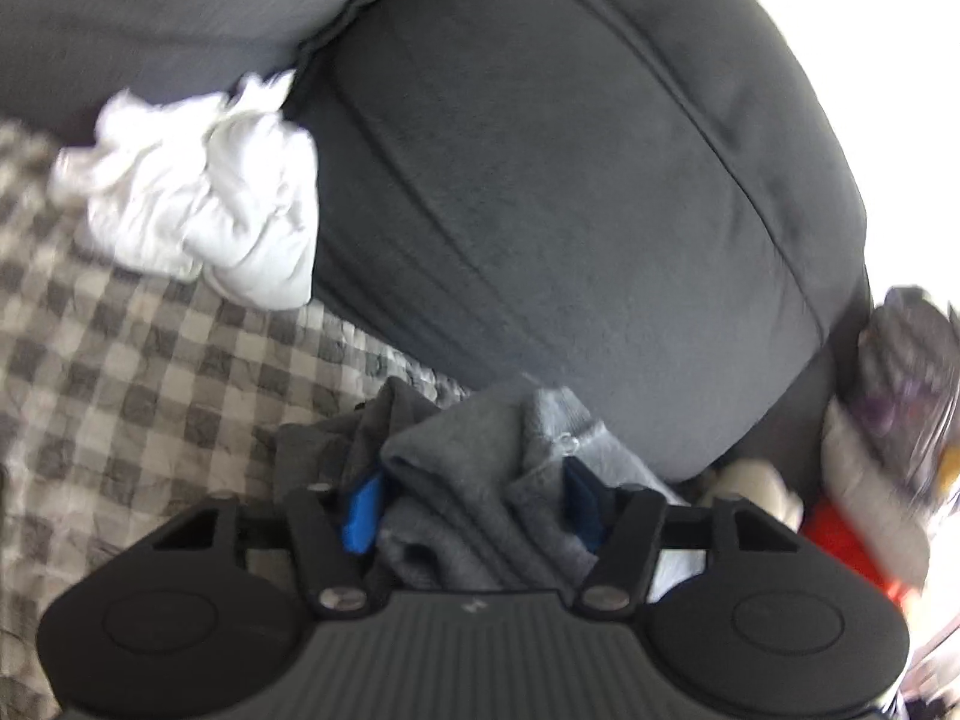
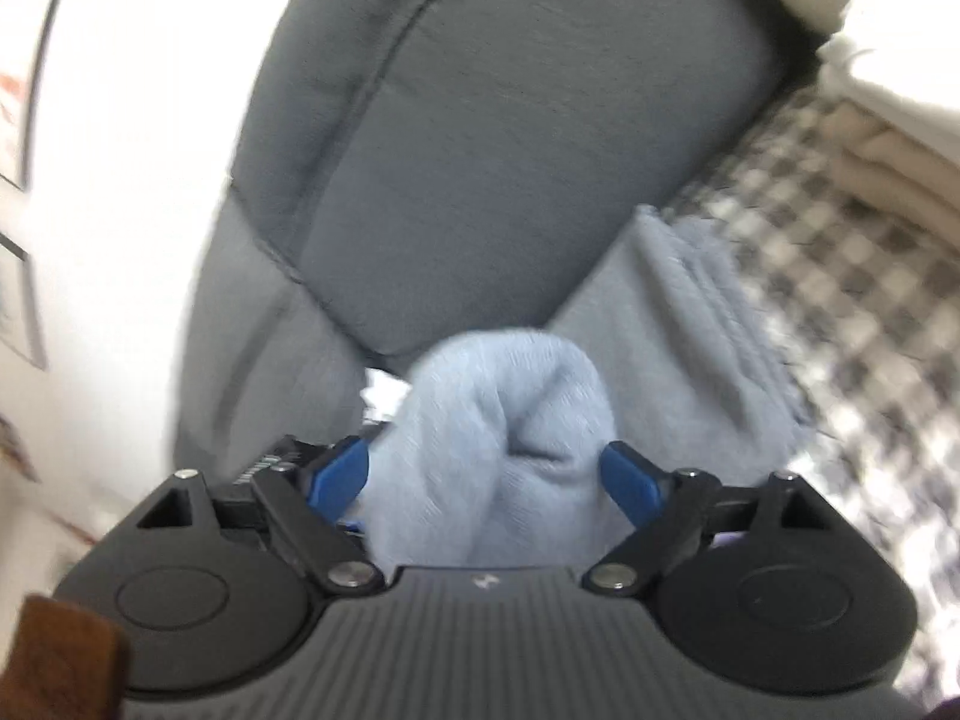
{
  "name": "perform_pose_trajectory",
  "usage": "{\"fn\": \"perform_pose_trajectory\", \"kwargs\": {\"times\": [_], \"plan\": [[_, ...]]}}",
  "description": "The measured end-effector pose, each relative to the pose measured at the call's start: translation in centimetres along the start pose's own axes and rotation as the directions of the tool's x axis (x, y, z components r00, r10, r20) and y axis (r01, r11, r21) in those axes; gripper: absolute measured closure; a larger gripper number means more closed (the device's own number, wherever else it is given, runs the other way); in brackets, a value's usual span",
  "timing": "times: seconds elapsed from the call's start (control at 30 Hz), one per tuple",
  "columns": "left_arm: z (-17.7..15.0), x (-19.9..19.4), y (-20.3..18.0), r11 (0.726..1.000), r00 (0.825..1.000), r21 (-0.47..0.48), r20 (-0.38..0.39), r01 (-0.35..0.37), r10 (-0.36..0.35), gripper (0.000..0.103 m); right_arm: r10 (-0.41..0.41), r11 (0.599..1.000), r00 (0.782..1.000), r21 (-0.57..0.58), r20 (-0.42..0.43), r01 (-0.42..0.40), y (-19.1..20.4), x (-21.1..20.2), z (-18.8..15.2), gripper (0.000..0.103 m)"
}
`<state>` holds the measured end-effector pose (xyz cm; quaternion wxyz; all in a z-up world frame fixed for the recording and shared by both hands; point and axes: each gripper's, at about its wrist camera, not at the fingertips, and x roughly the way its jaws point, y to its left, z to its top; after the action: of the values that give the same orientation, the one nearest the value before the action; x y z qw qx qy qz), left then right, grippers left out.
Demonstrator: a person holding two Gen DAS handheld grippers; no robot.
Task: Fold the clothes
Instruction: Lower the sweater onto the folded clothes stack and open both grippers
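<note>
Big grey sofa cushion (image 1: 570, 180) is filling both views, w/ a checkered blanket (image 1: 120, 372) lying over the seat in front of it. A crumpled white garment (image 1: 204, 204) is sitting on the blanket against the cushion, unfolded; in the right wrist view a stack of pale folded laundry (image 2: 888, 138) is lying at the far edge, so some of the pile is looking done and some left. The grey sweatshirt (image 1: 480, 480), the piece in hand, is hanging bunched btwn the two grippers, low in front of the cushion, not flat and w/ no clean fold showing; whether it's being opened out or gathered up, can't tell.

Left gripper (image 1: 474, 510) is clamping a thick wad of it, blue pads roughly half apart w/ cloth filling the gap. Right gripper (image 2: 498, 480) is doing likewise, pads pressing either side of a rounded lump of the fabric.
</note>
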<state>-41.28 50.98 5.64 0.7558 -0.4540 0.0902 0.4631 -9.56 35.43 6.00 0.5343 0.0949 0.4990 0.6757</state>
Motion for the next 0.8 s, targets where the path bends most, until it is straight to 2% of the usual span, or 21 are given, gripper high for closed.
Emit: {"fn": "perform_pose_trajectory", "kwargs": {"times": [0.03, 0.07, 0.1, 0.2, 0.37, 0.43, 0.5, 0.57, 0.6, 0.7, 0.8], "plan": [[-0.5, -0.4, -0.5, 1.000, 1.000, 0.022, 0.008, -0.007, 0.007, 0.054, -0.042, 0.999, 0.999, -0.025, 0.000, 0.042, 0.6, 0.5, 0.2, 0.033], [-0.8, -0.7, -0.8, 0.999, 1.000, 0.043, 0.015, -0.014, 0.014, 0.061, -0.084, 0.995, 0.996, -0.054, -0.001, 0.084, 1.4, 1.1, 0.4, 0.048], [-0.9, -1.0, -1.1, 0.998, 1.000, 0.062, 0.021, -0.021, 0.020, 0.067, -0.109, 0.990, 0.994, -0.093, 0.007, 0.109, 2.2, 1.2, 0.5, 0.058], [-1.5, -1.9, -1.6, 0.995, 0.999, 0.096, 0.038, -0.004, 0.000, 0.072, -0.140, 0.966, 0.989, -0.212, 0.048, 0.147, 4.6, 0.6, 0.9, 0.069], [-2.9, -4.4, -2.7, 0.989, 0.995, 0.109, 0.019, 0.100, -0.103, 0.073, -0.107, 0.924, 0.985, -0.352, 0.133, 0.148, 7.2, -0.8, 3.9, 0.072], [-3.7, -4.4, -3.3, 0.986, 0.996, 0.152, 0.028, 0.074, -0.079, 0.073, -0.127, 0.919, 0.982, -0.356, 0.137, 0.168, 6.1, -0.4, 3.7, 0.073], [-4.2, -3.4, -3.1, 0.986, 0.999, 0.164, 0.036, 0.012, -0.018, 0.071, -0.147, 0.914, 0.979, -0.360, 0.140, 0.189, 5.0, 0.0, 3.5, 0.073], [-4.5, -2.5, -2.4, 0.990, 1.000, 0.137, 0.006, 0.024, -0.025, 0.069, -0.167, 0.908, 0.975, -0.364, 0.144, 0.209, 3.9, 0.4, 3.3, 0.073], [-4.5, -2.5, -2.3, 0.990, 0.999, 0.134, -0.002, 0.036, -0.036, 0.068, -0.177, 0.904, 0.973, -0.366, 0.146, 0.219, 3.4, 0.6, 3.2, 0.072], [-4.3, -3.3, -2.6, 0.988, 0.999, 0.146, 0.008, 0.051, -0.053, 0.061, -0.206, 0.894, 0.967, -0.372, 0.153, 0.249, 1.7, 1.1, 3.0, 0.059], [-4.0, -4.4, -2.9, 0.991, 0.998, 0.118, 0.030, 0.059, -0.063, 0.055, -0.214, 0.888, 0.958, -0.370, 0.192, 0.272, 2.7, 0.0, 3.9, 0.055]]}}
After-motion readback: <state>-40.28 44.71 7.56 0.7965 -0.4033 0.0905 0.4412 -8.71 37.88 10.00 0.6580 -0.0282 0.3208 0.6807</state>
